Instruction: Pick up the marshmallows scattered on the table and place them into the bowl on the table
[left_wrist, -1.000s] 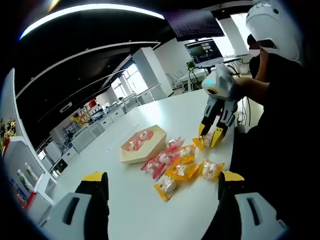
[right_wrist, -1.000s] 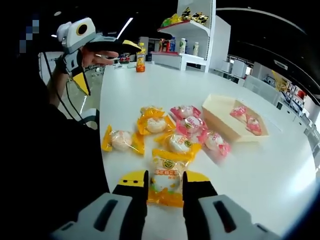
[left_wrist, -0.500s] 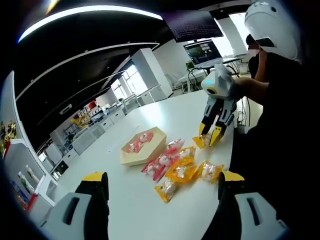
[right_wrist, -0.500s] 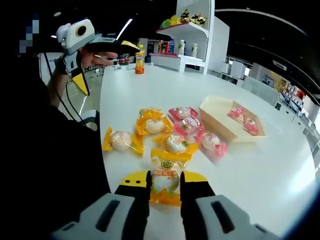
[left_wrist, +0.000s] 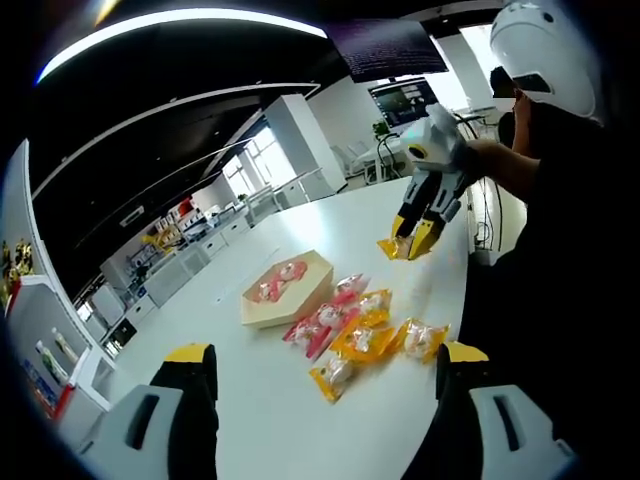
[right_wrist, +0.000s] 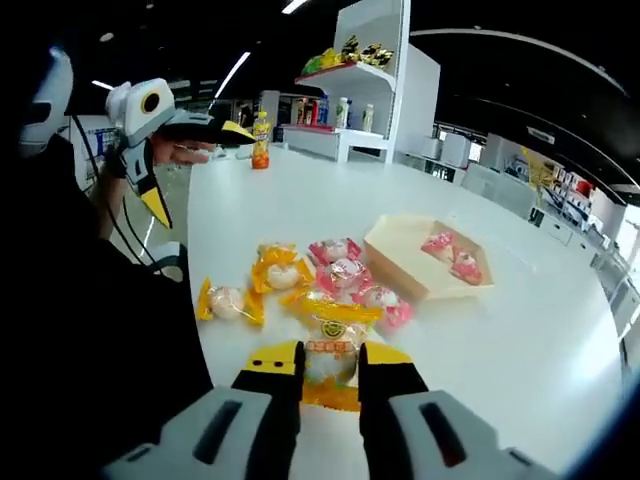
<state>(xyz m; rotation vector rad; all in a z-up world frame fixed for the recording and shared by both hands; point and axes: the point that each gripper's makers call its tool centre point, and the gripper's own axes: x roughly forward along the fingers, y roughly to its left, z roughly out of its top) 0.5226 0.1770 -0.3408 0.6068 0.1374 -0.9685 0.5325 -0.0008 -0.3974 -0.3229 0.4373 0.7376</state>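
Marshmallows (left_wrist: 362, 332) in yellow and pink wrappers lie bunched on the white surface (left_wrist: 270, 420) just beside the shallow wooden bowl (left_wrist: 288, 290), which already holds two pink packets. In the left gripper view, the left tool (left_wrist: 325, 375) hangs well above the surface with its jaws spread wide and nothing between them, while the right tool (left_wrist: 412, 238), held by a person's hand, is raised clear of the surface and pinches a yellow packet (left_wrist: 392, 247). To finish this step well, I judge the packet should be carried over the pile — not dragged through it — and let go only once it is over the bowl's inside. In the right gripper view, the right tool (right_wrist: 330, 372) points down and forward, jaws pressed on the yellow packet (right_wrist: 330, 362); the bowl (right_wrist: 418, 262) sits beyond the pile, and the left tool (right_wrist: 152, 190) hangs aloft to one side.
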